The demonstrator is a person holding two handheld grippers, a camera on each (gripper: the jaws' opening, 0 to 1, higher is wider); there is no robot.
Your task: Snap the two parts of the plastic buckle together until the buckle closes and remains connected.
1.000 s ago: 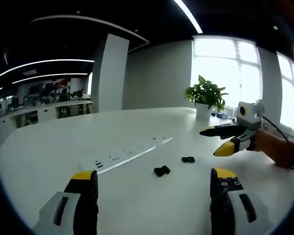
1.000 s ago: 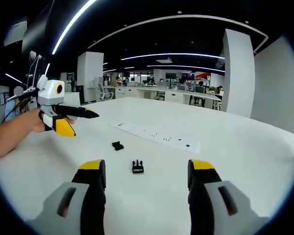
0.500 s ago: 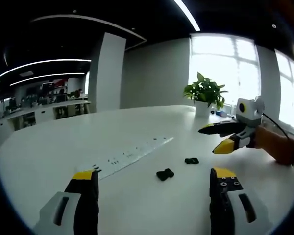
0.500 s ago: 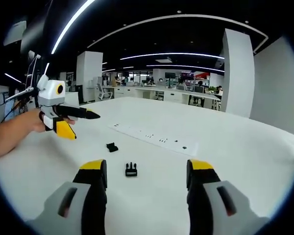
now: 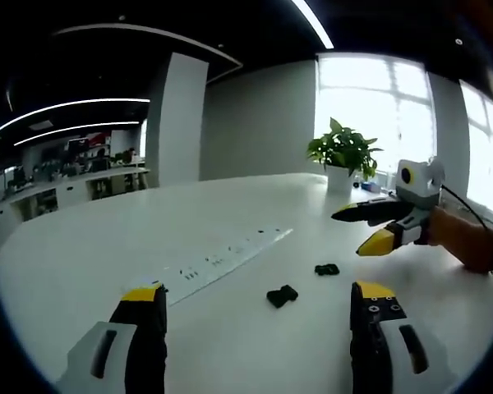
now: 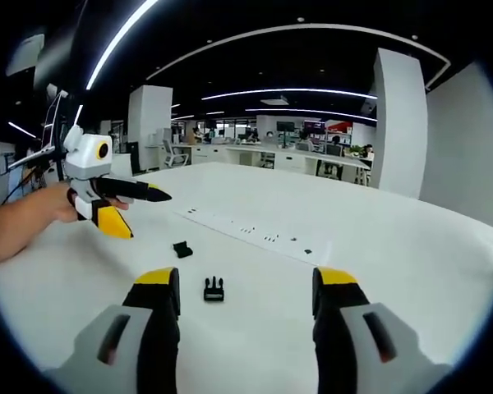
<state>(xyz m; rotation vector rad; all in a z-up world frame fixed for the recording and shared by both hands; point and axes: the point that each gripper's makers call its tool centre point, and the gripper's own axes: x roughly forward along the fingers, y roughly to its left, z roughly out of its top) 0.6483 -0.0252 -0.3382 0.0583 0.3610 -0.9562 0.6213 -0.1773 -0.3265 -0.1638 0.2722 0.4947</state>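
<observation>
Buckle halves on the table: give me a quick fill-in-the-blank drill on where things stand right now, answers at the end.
1. The two black buckle halves, the pronged half and the socket half, lie on the white table ____ from each other.
2. Both the left hand-held gripper and the right hand-held gripper have jaws that are ____.
3. The long white strip set flat in the tabletop is a ____ strip.
4. In the left gripper view, a potted ____ stands by the window.

Answers: apart; open; power; plant
</observation>
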